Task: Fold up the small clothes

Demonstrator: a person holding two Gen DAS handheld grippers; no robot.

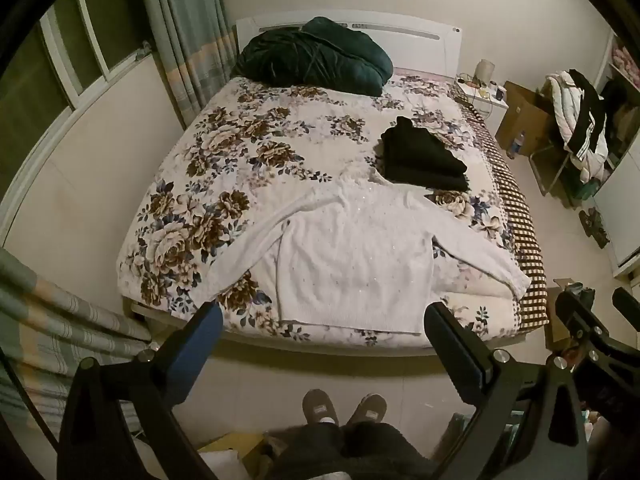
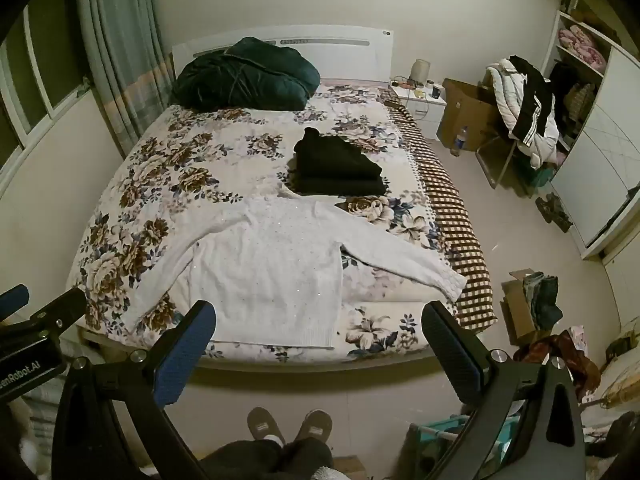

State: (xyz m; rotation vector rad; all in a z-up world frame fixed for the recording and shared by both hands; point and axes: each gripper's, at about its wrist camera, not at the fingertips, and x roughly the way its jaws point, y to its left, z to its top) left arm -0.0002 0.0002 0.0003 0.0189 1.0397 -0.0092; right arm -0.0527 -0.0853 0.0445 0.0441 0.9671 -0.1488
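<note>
A white knitted sweater (image 1: 352,256) lies flat on the floral bedspread (image 1: 240,148), sleeves spread out, hem toward the bed's foot. It also shows in the right wrist view (image 2: 268,264). A folded black garment (image 1: 424,156) sits beyond it, seen in the right wrist view as well (image 2: 340,168). My left gripper (image 1: 324,316) is open and empty, held above the floor just short of the sweater's hem. My right gripper (image 2: 320,316) is open and empty, at the same distance from the bed's foot. Each gripper shows at the edge of the other's view.
A dark green duvet (image 1: 316,56) lies piled at the headboard. A nightstand (image 2: 420,100), cardboard boxes (image 2: 468,116) and a chair with jackets (image 2: 524,108) stand right of the bed. A curtain (image 1: 180,28) hangs at left. The person's slippered feet (image 1: 344,406) stand below.
</note>
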